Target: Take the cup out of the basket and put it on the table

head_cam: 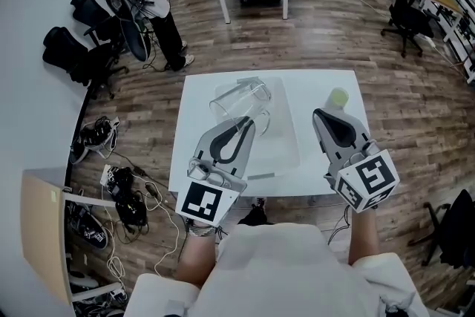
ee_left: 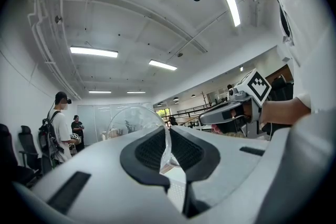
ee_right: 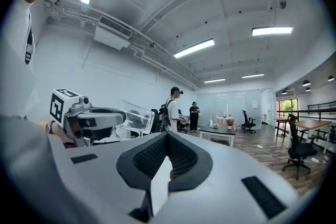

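fig.: left gripper point(head_cam: 246, 124) clenched on the thin wall of the clear cup point(head_cam: 237, 99), which i hold over the clear basket point(head_cam: 286, 152) near the table's point(head_cam: 197, 115) middle; right gripper point(head_cam: 320, 116) closed on nothing; my judged risk: the slick wall slips from the pads, or the cup swings and knocks the basket.

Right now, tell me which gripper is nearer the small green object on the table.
Right. The right gripper points at the small green object, its tips just short of it. The left gripper is farther left, shut on the rim of the clear cup.
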Tool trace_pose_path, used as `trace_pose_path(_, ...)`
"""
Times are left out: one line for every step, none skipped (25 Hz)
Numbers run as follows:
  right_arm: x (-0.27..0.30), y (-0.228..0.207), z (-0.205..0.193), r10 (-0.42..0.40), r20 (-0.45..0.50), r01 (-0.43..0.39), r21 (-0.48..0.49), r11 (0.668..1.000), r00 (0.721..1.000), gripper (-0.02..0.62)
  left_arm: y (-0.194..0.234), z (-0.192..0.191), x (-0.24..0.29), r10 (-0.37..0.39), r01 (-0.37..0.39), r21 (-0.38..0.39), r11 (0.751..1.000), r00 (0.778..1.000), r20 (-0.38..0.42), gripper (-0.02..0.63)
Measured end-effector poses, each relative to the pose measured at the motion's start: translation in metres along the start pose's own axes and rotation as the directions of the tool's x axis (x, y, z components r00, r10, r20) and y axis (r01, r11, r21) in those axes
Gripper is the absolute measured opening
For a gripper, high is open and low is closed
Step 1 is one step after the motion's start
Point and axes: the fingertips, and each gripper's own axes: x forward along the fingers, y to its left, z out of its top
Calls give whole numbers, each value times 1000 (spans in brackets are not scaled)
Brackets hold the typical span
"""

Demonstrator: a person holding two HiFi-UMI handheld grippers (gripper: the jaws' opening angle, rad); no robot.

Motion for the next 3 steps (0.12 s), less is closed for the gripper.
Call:
trace_pose_path(0,-1,-1,-1,-1,1,1,1000,1000,15,0,0,0,-1,1,0,1000,1000,-2,29)
trace_pose_path(0,-2,-1,-1,-3,1,1,1000,1000,15,0,-1,1,-3,3,0,1000,1000,-3,29)
trace_pose_path(1,-2,-2,-2,-4,2,2,1000,1000,15,0,-1,2,-4,4,0,1000,1000,-4,29)
